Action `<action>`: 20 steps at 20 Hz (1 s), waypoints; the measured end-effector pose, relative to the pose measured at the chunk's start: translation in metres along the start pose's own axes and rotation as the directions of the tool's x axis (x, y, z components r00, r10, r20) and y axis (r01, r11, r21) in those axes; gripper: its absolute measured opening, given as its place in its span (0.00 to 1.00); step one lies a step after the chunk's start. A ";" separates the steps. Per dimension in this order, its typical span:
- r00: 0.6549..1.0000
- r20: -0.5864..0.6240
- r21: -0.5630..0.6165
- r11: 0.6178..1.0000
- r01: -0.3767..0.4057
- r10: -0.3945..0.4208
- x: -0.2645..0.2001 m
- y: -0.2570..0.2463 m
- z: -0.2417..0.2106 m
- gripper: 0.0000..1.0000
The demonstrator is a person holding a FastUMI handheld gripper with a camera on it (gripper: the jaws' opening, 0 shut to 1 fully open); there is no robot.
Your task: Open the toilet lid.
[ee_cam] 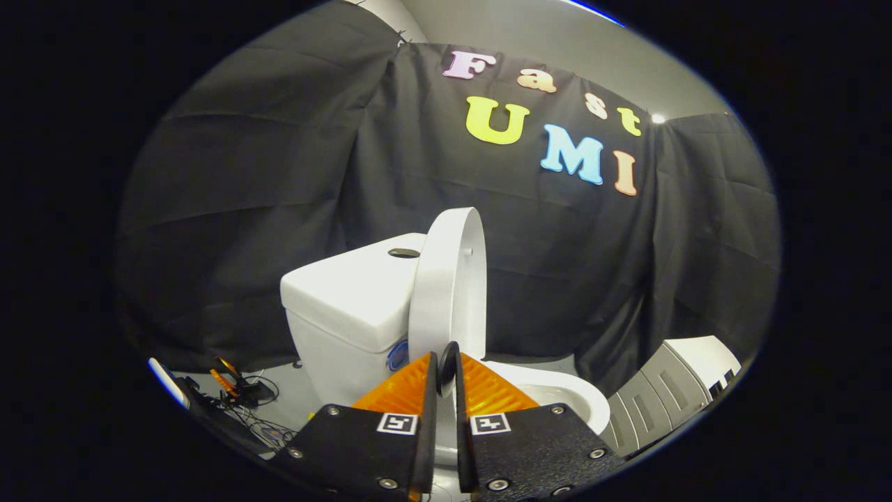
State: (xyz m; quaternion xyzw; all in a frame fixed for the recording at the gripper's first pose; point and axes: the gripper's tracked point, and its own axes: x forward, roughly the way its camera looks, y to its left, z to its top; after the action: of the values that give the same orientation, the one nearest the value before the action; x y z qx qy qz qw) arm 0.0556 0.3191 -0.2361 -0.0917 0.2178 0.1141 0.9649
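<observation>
Two fingers of my gripper stand nearly together, a thin slot between, pinching the lid's edge | lid raised nearly upright, just short of the tank, bowl uncovered beside | step: the lift looks almost finished | next: tip it onto the tank, then spread my fingers.

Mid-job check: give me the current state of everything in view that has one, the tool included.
Toilet lid: raised, standing upright against the tank.
Tool: fingers nearly together, the lid's lower edge between them; contact unclear.
Toilet bowl: uncovered, rim exposed beyond the fingers.
Tank: cover on, flush button on top.
Grey cabinet: drawers closed.
Cables: loose on the floor beside the toilet.
</observation>
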 end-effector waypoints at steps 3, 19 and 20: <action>0.999 0.043 0.090 0.996 -0.025 0.021 -0.019 -0.017 0.020 0.35; 0.963 0.247 0.182 0.981 0.068 -0.112 -0.085 -0.244 0.080 0.95; 0.961 0.249 0.181 0.980 0.079 -0.123 -0.093 -0.257 0.077 0.95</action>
State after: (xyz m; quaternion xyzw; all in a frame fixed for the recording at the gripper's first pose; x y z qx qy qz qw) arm 0.0715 0.0736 -0.0937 -0.0049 0.0941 0.0568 0.9939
